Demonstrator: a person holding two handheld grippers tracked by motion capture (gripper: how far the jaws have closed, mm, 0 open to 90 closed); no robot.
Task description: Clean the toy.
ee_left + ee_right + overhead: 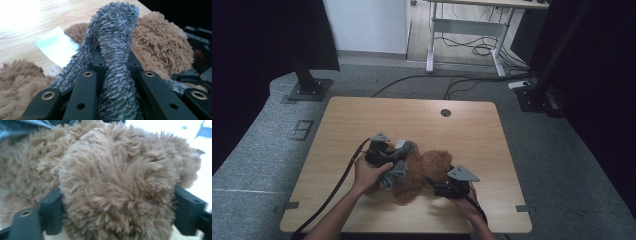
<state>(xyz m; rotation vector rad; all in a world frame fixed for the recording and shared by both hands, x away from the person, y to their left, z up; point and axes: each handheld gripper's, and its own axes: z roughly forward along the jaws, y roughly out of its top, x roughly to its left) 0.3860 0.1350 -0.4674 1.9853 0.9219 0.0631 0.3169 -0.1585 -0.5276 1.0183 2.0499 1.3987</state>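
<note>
Forearms enter from the bottom edge of the high view, each hand carrying a gripper over a light wood-grain table [362, 120] with rounded corners. Left gripper [388, 159] sits at centre-left of the frame; its jaws are clamped together on a strip of grey fuzzy cloth [113, 50], which in the left gripper view rises from between the black jaws and arches toward the upper centre. Right gripper [439, 184] sits at lower centre-right; its jaws stand wide apart, one on either side of a rounded part of the brown plush toy [412, 175], and whether the pads press on the fur cannot be told. The toy lies on the table in the lower centre of the high view, between the two grippers, with the grey cloth draped over its left portion. A white label [56, 46] lies flat on the wood beside the toy at left of the left gripper view.

A round grommet hole [445, 112] marks the tabletop near its far edge. Grey carpet surrounds the table. Black stand bases [307, 90] occupy the upper left and upper right. A white desk frame [462, 30] with loose cables beneath fills the upper centre.
</note>
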